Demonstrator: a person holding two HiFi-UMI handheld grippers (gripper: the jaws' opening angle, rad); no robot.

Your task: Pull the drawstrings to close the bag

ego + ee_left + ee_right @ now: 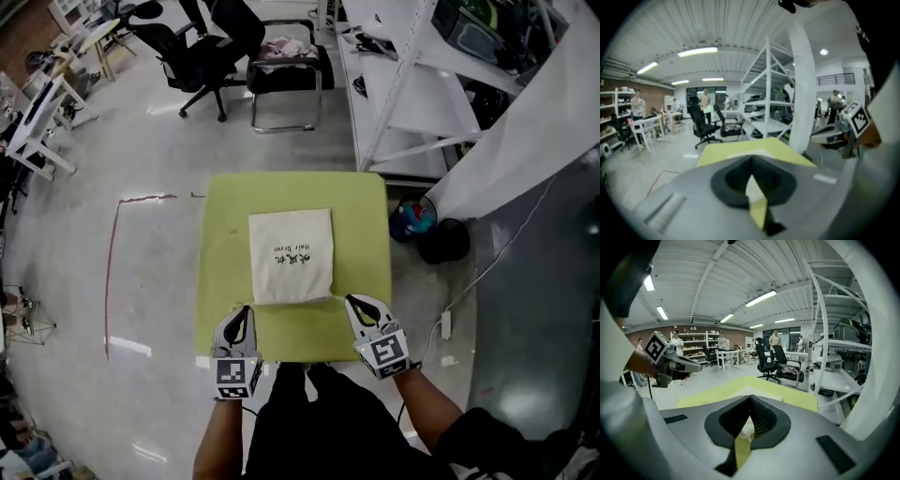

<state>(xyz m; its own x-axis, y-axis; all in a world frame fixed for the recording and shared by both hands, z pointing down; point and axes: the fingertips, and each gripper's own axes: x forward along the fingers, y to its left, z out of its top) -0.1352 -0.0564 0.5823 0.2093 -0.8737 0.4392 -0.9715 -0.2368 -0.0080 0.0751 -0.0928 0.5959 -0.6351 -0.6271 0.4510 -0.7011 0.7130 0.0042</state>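
Note:
A cream cloth bag (291,255) with black print lies flat in the middle of the small green table (225,244); I cannot make out its drawstrings. My left gripper (246,311) hovers over the table's near edge, just left of the bag's near corner, jaws shut and empty. My right gripper (352,301) is off the bag's near right corner, also shut with nothing in it. In the left gripper view the shut jaws (751,164) point over the table toward the bag (752,152). The right gripper view shows closed jaws (750,401) and the bag (746,383) beyond.
Black office chairs (202,42) stand on the floor beyond the table. White shelving (412,84) runs along the right, with a blue bucket (411,221) and a black round object (443,240) beside the table. A red tape line (111,272) marks the floor at left.

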